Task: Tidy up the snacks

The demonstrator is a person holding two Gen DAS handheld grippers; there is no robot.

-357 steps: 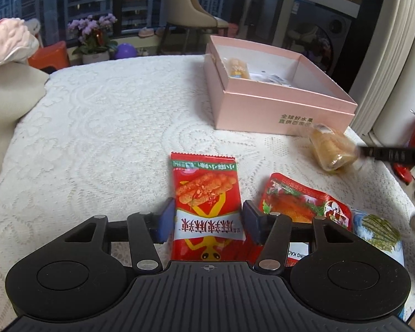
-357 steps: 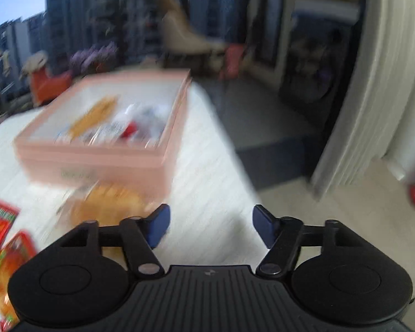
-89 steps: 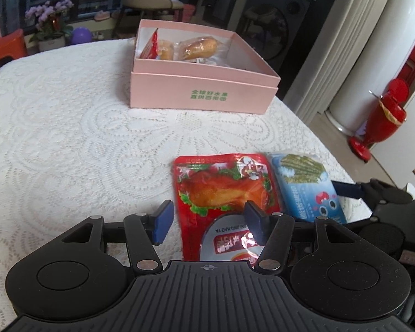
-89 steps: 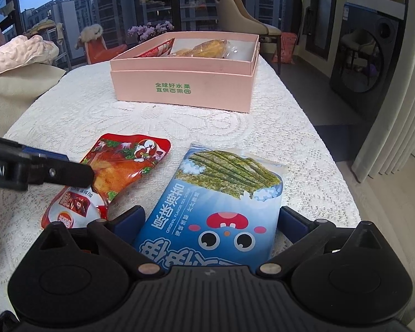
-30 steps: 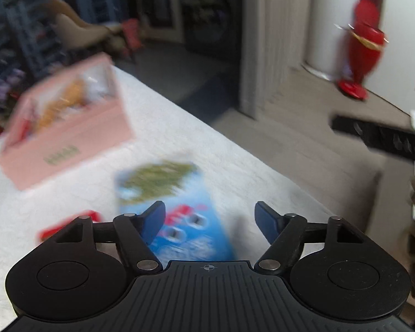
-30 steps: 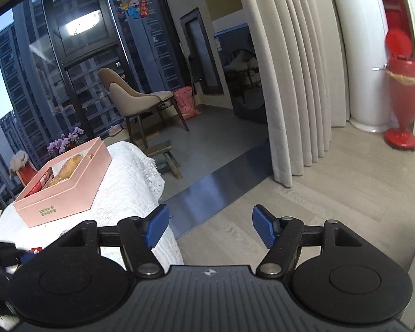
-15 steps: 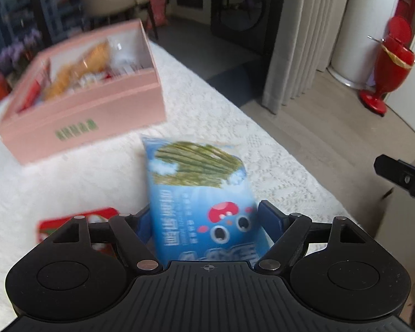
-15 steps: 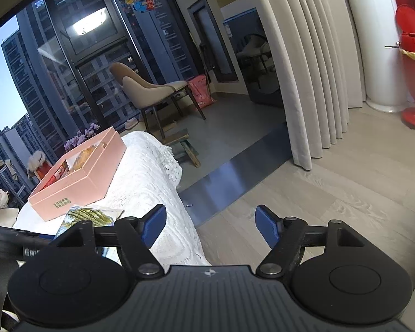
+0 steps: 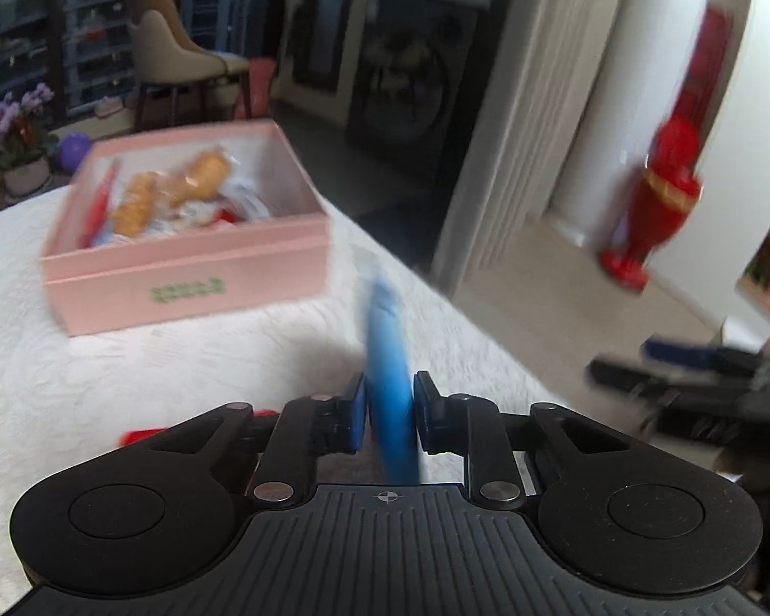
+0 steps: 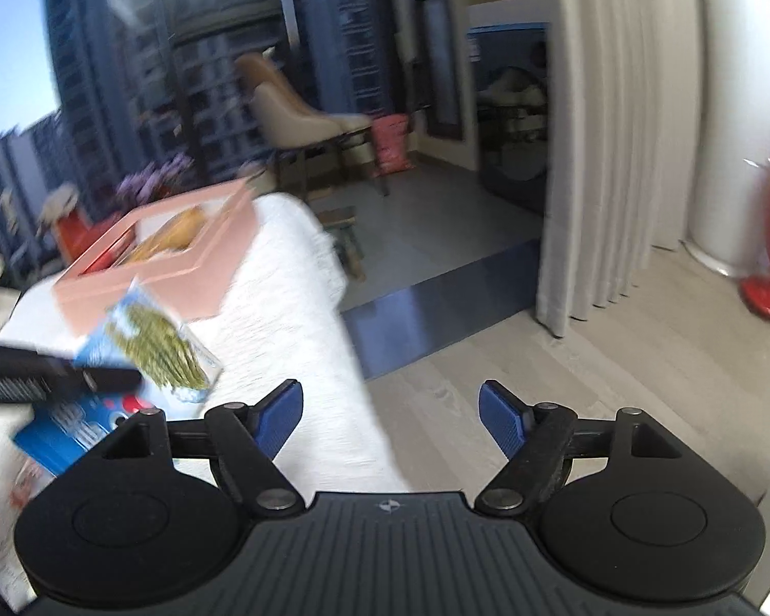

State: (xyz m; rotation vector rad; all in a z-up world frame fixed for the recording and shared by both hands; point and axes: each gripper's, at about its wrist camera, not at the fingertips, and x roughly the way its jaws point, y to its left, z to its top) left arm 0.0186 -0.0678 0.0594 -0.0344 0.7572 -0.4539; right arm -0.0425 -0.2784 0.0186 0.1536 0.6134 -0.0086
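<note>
blue snack bag pinched edge-on, pink box waiting behind it

the left gripper [image 9: 389, 410] has its two blue pads clamped tight on the blue snack bag [image 9: 389, 374]. from the left wrist view the bag is turned edge-on, so it reads as a thin, glossy blue strip rising up between the pads, a bit smeared by motion blur. from the right wrist view you get its flat face instead: shiny foil-type pack [image 10: 149, 349], blue with green sticks printed on it and a cartoon face lower down, held up off the table and tilted.

the pink box [image 9: 190, 236] is matte cardboard, rectangular, lid off, with green lettering on its front wall. inside it are crinkly clear-wrapped golden pastries and a red packet standing against the left wall. it sits further back on the table [image 9: 128, 359], which is covered in a white lace cloth with a raised, bumpy pattern. a sliver of a red packet [image 9: 143, 434] peeks out just behind the left gripper's body, lying flat on the cloth.

the right gripper [image 10: 390, 416] points off the table edge toward the pale wood-look floor, angled downward, and its jaws are spreading apart with nothing between them. the left one also tilts down, aimed roughly toward the box.
</note>
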